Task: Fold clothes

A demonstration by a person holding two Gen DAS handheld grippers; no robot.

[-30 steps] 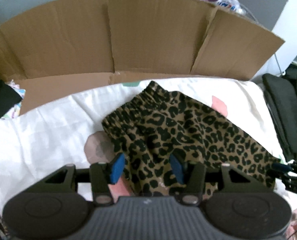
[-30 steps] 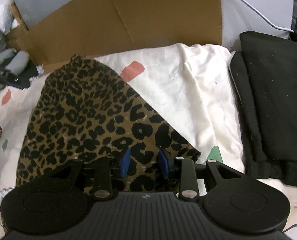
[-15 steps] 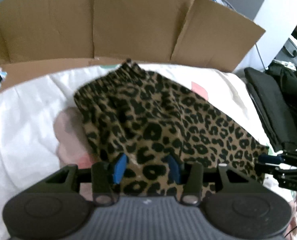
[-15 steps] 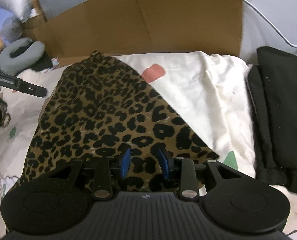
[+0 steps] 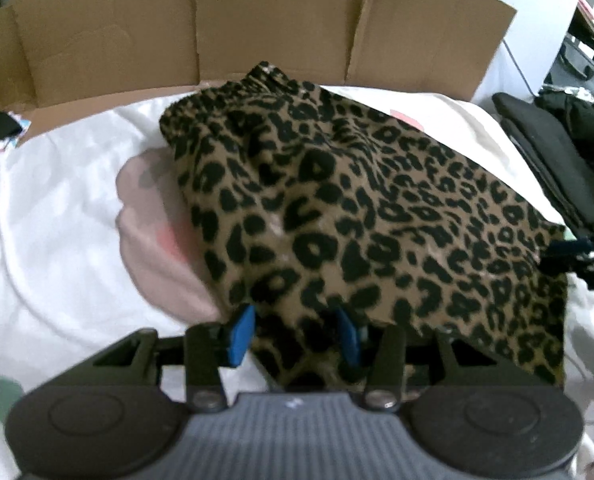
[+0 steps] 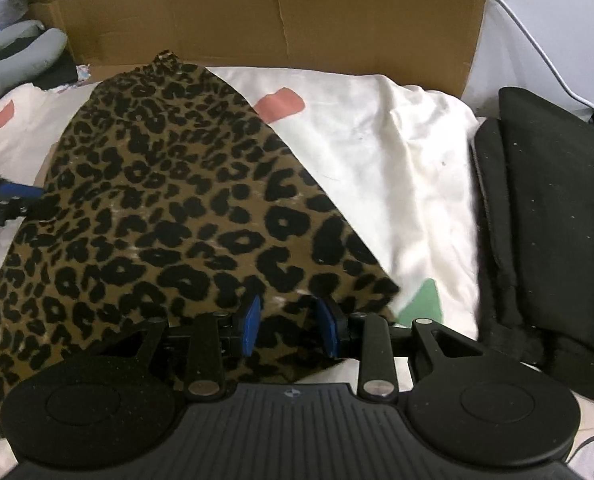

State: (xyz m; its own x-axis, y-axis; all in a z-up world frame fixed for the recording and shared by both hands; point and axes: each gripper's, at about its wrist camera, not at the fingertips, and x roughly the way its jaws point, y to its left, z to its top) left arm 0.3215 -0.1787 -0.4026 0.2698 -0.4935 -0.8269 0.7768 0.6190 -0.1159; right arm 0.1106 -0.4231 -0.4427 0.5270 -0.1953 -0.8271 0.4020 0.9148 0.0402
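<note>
Leopard-print skirt (image 6: 169,216): spread on the white patterned sheet (image 6: 385,168), its gathered waistband at the far end by the cardboard sheet (image 6: 281,8). My right gripper (image 6: 288,326): blue pads apart, the skirt's near right corner between them; I cannot tell whether they press the cloth. My left gripper (image 6: 5,196): at the skirt's left edge. Folded black garment (image 6: 549,232): right of the sheet. Grey neck pillow (image 6: 17,56): far left.

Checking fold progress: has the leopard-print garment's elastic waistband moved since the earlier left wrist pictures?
Yes. The leopard-print garment's waistband now reaches the brown cardboard wall's bottom edge; earlier, white sheet showed between them.
</note>
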